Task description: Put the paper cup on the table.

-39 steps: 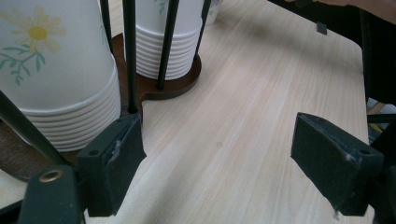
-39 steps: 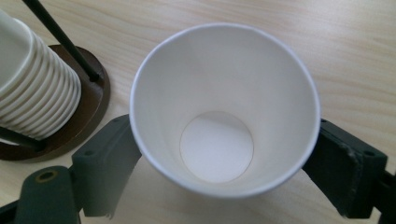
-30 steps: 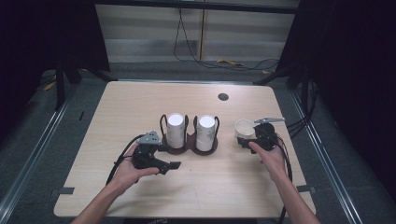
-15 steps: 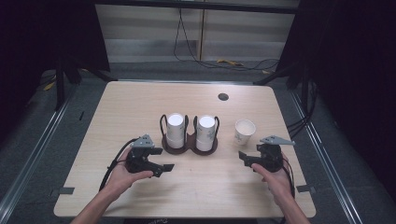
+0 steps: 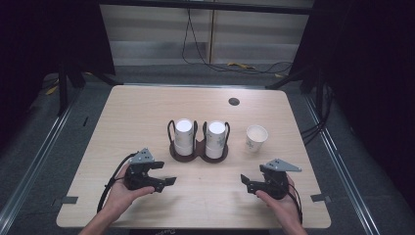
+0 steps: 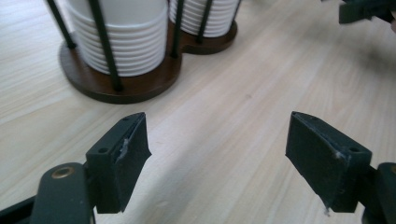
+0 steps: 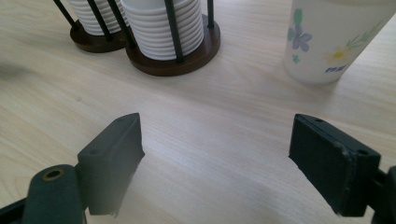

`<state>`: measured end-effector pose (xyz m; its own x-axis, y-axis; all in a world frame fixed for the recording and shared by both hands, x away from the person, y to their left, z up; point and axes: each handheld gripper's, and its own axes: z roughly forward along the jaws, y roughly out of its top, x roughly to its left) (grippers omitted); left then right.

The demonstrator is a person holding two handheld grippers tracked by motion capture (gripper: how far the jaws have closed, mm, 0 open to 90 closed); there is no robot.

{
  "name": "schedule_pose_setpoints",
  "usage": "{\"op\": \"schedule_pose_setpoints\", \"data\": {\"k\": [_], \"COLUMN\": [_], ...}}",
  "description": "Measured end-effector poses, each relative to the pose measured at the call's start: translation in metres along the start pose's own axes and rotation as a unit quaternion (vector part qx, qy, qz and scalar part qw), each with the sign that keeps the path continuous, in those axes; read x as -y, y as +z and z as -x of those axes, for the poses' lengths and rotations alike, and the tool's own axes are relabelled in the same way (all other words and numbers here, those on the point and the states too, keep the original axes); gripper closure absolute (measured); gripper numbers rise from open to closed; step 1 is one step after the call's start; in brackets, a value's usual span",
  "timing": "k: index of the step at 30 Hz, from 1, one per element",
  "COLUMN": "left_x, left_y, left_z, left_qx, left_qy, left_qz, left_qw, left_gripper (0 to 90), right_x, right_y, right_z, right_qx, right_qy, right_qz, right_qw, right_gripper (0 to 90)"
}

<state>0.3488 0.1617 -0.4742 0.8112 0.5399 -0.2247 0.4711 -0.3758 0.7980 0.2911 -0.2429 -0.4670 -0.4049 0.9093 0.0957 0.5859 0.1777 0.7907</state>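
A dark wooden holder (image 5: 198, 152) with black wire posts stands mid-table and carries two stacks of white cups (image 5: 184, 137). To its right a single paper cup (image 5: 256, 138) with a flower print stands upright by itself. My left gripper (image 5: 164, 181) lies near the front left, pointing right; its jaws are open, have just been closing, and hold nothing. In the left gripper view the left gripper (image 6: 217, 158) faces the holder's base (image 6: 116, 88). My right gripper (image 5: 246, 182), at the front right, points left; its jaws are open, have just been opening, and are empty. The right gripper (image 7: 215, 163) looks toward the flowered cup (image 7: 331, 42).
A black round grommet (image 5: 234, 101) sits in the tabletop at the back. Bare wood lies between the two grippers and the holder. The left gripper's cable (image 5: 108, 188) loops off the front edge. Dark stands and floor cables surround the table.
My right gripper has drawn back from the flowered cup toward the near edge, leaving the cup standing alone. My left gripper has slid a little toward the near edge too.
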Motion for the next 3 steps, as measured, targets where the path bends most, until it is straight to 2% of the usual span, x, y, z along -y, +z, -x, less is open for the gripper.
{"op": "schedule_pose_setpoints", "data": {"k": [3], "left_x": [0.0026], "left_y": [-0.0011], "left_z": [-0.0029], "left_qx": [-0.005], "left_qy": [-0.001], "left_qz": [0.004], "left_qw": [1.0000], "left_gripper": [21.3], "right_x": [0.0044], "right_y": [0.0050], "right_z": [-0.0003], "right_qx": [-0.002], "right_qy": [0.001], "right_qz": [-0.007], "right_qw": [1.0000], "right_gripper": [17.1]}}
